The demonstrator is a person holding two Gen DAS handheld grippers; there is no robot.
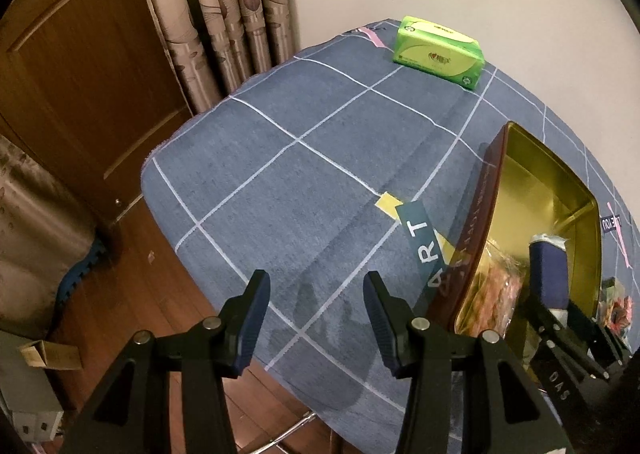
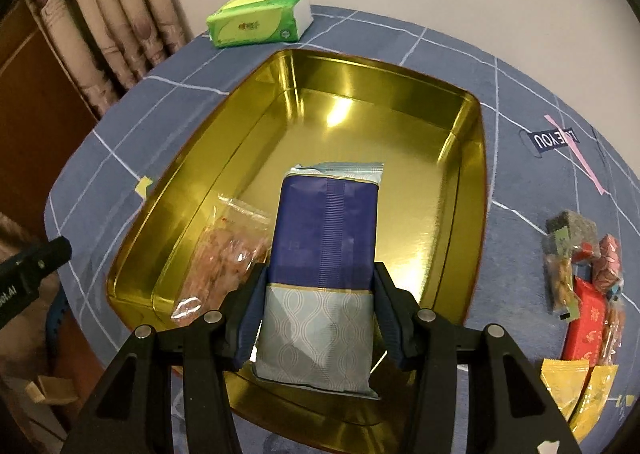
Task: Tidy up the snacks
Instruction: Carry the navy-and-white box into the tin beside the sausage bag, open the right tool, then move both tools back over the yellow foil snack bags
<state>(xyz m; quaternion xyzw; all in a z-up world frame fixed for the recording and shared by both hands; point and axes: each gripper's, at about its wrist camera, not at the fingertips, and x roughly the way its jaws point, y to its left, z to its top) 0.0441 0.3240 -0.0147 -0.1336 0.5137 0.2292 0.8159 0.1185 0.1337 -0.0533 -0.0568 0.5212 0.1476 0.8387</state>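
1. Snacks sit in two spots: some in the gold tin (image 2: 360,125), the rest in a loose pile (image 2: 584,282) on the blue checked cloth (image 1: 280,173), to the tin's right.
2. Far left in my right cam: my left tongs (image 1: 316,314) w/ jaws apart, nothing btwn them, hanging over bare cloth near the table edge, left of the tin.
3. Tin's left half: a clear bag of orange-ish snacks (image 2: 228,254) lies flat on the bottom, next to the pkg I'm holding.
4. Centre: my right tongs (image 2: 318,310) are clamped on a blue-and-silver snack pkg (image 2: 324,230), pads on both long sides, pkg tilted down into the tin. Can't tell if its far end touches the bottom.
5. Back left of the tin: a green tissue pack (image 2: 260,23) on the cloth, apart from the tin.
6. Right of the tin: the pile has a dark grey pkt, a red pkt (image 2: 588,326), small pink-wrapped bits, plus yellow pkts (image 2: 580,386) nearest me.
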